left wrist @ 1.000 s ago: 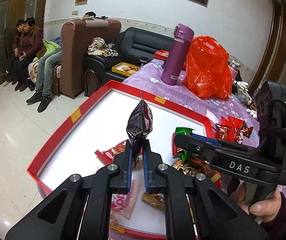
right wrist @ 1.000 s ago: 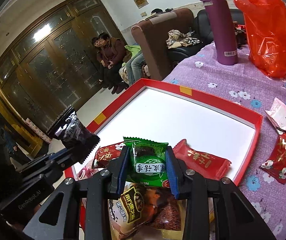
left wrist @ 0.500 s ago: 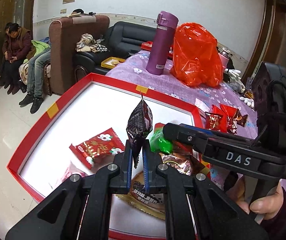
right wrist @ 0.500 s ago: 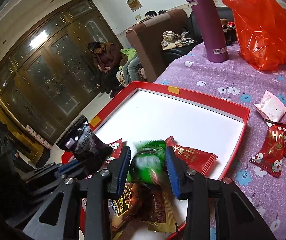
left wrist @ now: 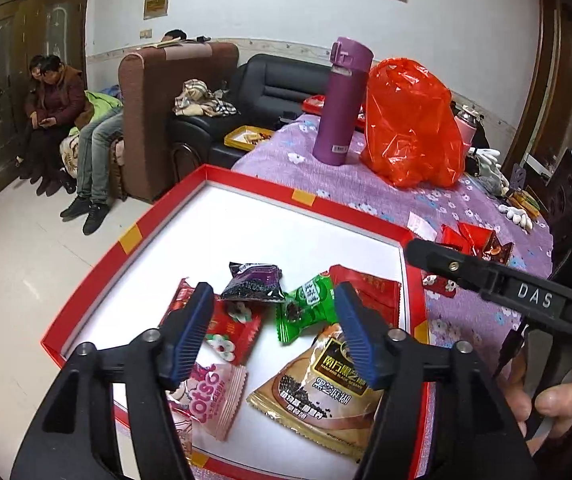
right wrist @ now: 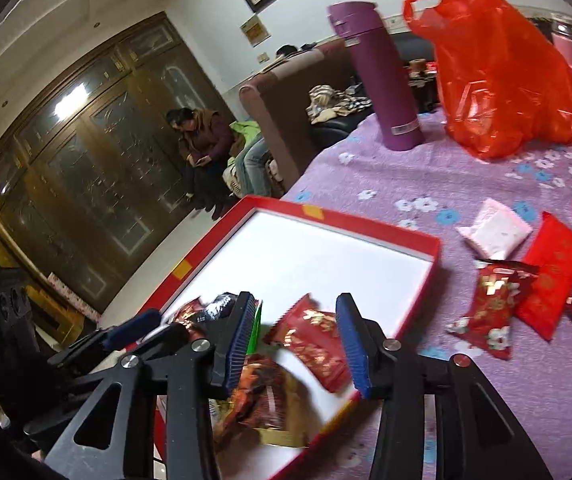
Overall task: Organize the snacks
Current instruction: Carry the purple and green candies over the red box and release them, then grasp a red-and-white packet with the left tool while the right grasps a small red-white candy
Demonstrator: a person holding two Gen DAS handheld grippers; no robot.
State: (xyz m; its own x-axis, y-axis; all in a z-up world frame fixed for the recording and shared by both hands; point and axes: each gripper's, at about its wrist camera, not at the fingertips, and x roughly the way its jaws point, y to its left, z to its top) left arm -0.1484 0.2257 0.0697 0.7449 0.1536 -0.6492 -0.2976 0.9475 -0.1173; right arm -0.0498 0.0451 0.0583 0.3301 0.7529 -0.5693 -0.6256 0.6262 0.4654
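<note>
A red box (left wrist: pixel 98 284) with a white floor lies on the purple flowered cloth. My left gripper (left wrist: pixel 273 294) hangs over its near end, jaws opening, nothing between the pads. Just beyond its fingertips lie a dark purple packet (left wrist: pixel 252 282) and a green packet (left wrist: pixel 306 308), among red packets (left wrist: pixel 234 324), a brown sesame packet (left wrist: pixel 326 384) and a pink packet (left wrist: pixel 210 396). My right gripper (right wrist: pixel 295 300) is over the box's right corner, jaws opening and empty, above a red packet (right wrist: pixel 314 340). Several red packets (right wrist: pixel 490 308) and a pink-white one (right wrist: pixel 494 232) lie on the cloth.
A purple flask (left wrist: pixel 342 100) and an orange plastic bag (left wrist: pixel 410 120) stand on the cloth behind the box. The box's left edge overhangs the tiled floor. People sit on a sofa (left wrist: pixel 54 104) far left. A hand (left wrist: pixel 546 404) holds the right gripper.
The left gripper opened and the dark packet dropped into the box. The right gripper let go of the green packet, which now lies in the box, and moved right.
</note>
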